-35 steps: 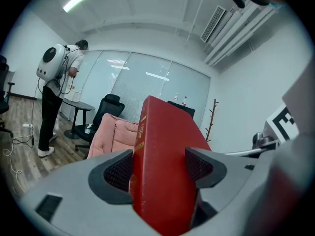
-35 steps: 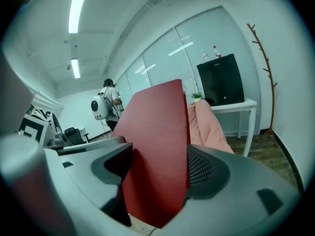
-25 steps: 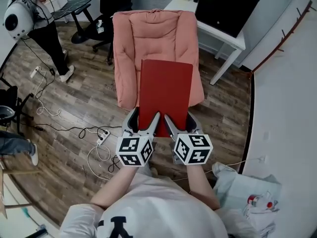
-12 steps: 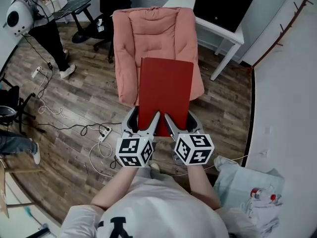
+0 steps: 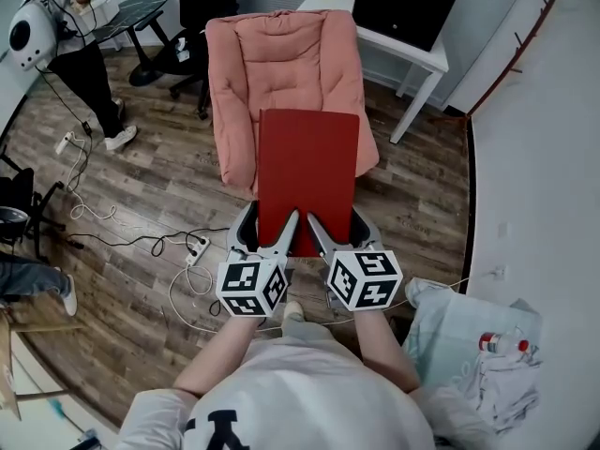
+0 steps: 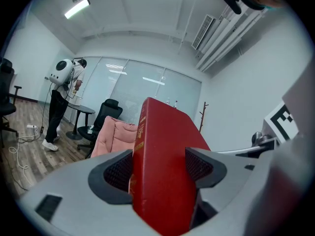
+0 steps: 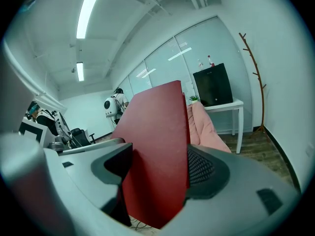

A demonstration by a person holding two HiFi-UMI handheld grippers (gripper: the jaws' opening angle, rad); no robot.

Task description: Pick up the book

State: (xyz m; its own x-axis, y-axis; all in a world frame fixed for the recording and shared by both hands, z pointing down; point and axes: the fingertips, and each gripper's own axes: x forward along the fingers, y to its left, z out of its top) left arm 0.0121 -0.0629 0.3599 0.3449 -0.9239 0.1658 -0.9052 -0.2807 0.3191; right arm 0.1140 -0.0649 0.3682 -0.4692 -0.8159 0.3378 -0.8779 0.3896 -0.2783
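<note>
The left gripper point(image 6: 160, 170) has its jaws closed on the near short edge of the red book point(image 5: 307, 172), the spine side running up between the ribbed pads. Just beside it to the right, the right gripper point(image 7: 156, 173) clamps the same edge, jaws pressed on both covers. The book juts forward from the two grippers, lifted in the air, with the pink padded chair point(image 5: 281, 54) beyond and below its far end and the wooden floor point(image 5: 141, 176) under the grippers. It looks like a large hardback: stiff, probably fairly heavy, with a smooth cover that could slip. Held only at one end, its weight likely levers downward, so a deep two-sided bite near the spine seems wisest.
</note>
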